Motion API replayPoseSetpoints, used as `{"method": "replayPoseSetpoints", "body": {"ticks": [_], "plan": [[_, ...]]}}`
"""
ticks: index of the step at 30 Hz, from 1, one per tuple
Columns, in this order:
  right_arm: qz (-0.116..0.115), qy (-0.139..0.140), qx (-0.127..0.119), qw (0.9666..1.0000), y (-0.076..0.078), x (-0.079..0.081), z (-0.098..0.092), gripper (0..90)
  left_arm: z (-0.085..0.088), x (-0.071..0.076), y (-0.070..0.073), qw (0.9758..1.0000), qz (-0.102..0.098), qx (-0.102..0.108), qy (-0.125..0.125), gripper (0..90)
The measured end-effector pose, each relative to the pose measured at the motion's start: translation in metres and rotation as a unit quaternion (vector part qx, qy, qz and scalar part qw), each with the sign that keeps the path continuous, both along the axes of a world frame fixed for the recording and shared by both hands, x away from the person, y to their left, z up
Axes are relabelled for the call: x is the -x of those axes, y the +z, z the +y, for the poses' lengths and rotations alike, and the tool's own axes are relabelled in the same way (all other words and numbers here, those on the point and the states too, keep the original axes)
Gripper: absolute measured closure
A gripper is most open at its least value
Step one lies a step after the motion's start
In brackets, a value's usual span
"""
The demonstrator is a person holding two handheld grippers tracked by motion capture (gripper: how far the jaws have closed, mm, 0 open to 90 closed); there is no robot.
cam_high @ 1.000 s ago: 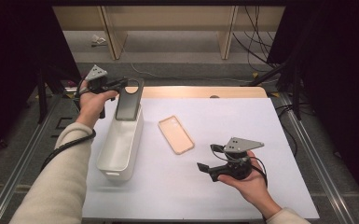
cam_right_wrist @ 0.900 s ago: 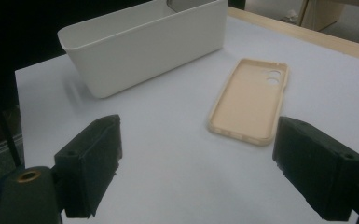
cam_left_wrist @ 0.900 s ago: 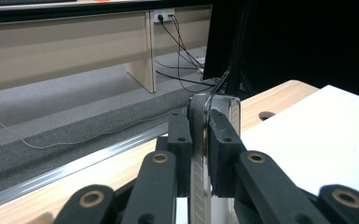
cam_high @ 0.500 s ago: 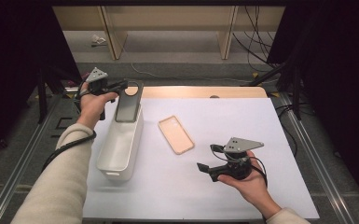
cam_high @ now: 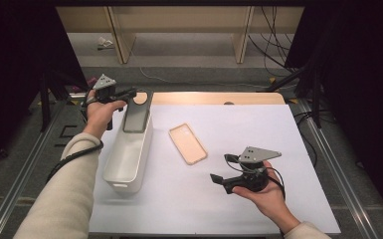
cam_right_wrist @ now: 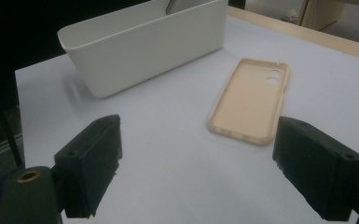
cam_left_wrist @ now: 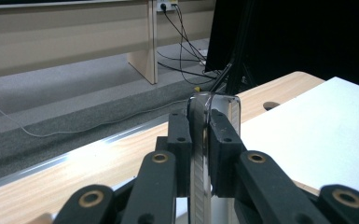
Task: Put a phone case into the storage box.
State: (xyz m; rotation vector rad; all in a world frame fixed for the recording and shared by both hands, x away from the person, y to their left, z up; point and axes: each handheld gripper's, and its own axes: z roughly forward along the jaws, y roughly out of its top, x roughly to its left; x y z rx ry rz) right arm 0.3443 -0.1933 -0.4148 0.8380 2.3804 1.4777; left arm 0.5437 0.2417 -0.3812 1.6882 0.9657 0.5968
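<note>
My left gripper (cam_high: 131, 94) is shut on the top edge of a dark, see-through phone case (cam_high: 137, 113). It holds the case tilted over the far end of a white bin (cam_high: 110, 164). In the left gripper view both pads (cam_left_wrist: 181, 135) press the case's thin edge (cam_left_wrist: 200, 154). A peach phone case (cam_high: 188, 143) lies hollow side up on the white table top, just right of the bin. Near the front of the table my right gripper (cam_high: 222, 169) is open and holds nothing. In the right gripper view it (cam_right_wrist: 200, 158) faces the peach case (cam_right_wrist: 251, 98) and the bin (cam_right_wrist: 144, 46).
The white table top (cam_high: 258, 124) has a wooden strip (cam_high: 204, 97) along its far edge. Metal rails (cam_high: 25, 169) run along both sides. Beyond the table are a grey floor, cables (cam_high: 273, 40) and wooden furniture legs (cam_high: 117, 35).
</note>
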Motion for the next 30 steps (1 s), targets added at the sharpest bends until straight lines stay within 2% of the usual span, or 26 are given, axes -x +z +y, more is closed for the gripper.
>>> {"method": "replayPoseSetpoints", "body": {"ticks": [10, 30], "plan": [[0.001, 0.000, 0.001, 1.0000, 0.000, 0.000, 0.000, 16.5, 0.002, -0.001, -0.008, 0.9999, 0.013, 0.006, 0.006, 80.4], [0.003, 0.002, 0.000, 1.0000, -0.001, 0.000, 0.001, 16.4, 0.010, -0.001, -0.019, 0.9986, 0.045, -0.018, 0.023, 76.4]]}}
